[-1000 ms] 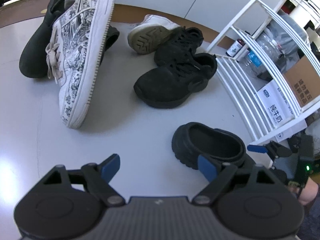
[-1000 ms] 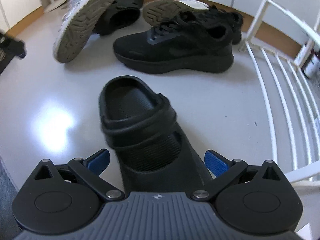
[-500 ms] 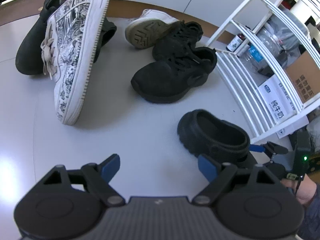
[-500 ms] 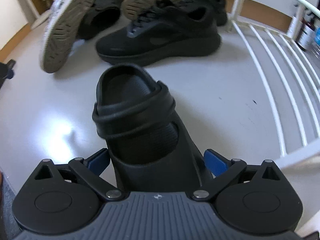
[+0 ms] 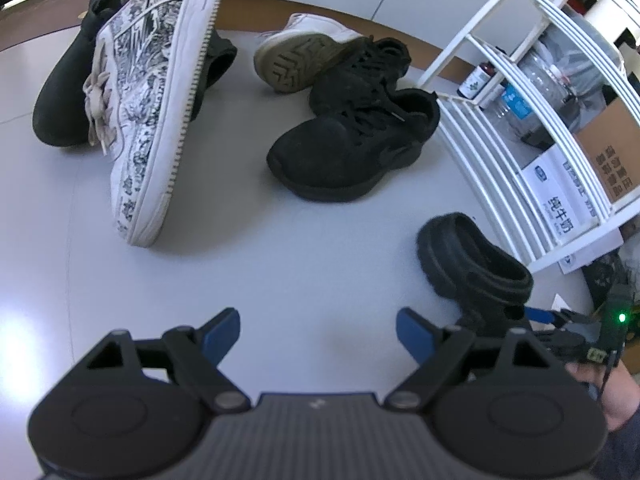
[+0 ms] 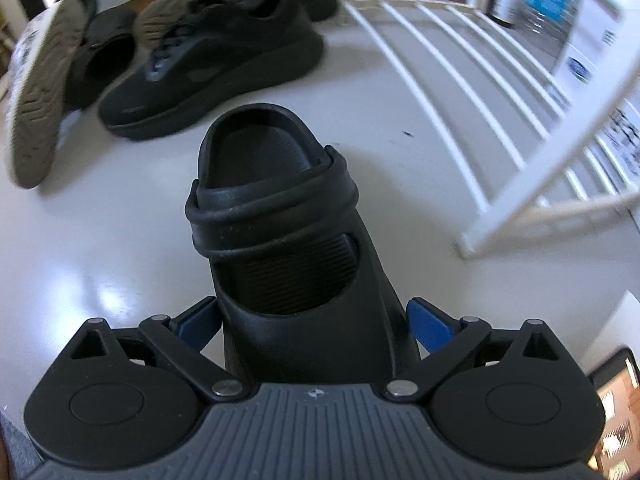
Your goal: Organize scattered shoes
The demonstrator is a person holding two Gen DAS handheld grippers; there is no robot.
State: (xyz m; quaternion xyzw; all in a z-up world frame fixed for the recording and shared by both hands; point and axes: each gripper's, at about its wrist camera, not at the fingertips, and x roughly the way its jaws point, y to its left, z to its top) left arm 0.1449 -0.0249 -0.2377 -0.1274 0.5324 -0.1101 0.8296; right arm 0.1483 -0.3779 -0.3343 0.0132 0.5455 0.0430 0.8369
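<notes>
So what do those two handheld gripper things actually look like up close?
Each gripper, left and right, is matte black: a ribbed grey-black body, two round discs, silver pivot pins, angular linkage arms ending in blue pads. Seen from the left camera, the right one shows a green light and thin wires.

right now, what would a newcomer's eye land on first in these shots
The chunky black rubber clog fills the middle of the right wrist view, its front end clamped between the right gripper pads beside the white wire shoe rack. In the left wrist view, the white sneaker with black comic-style print leans on a black slip-on, above the open, empty left gripper.
</notes>
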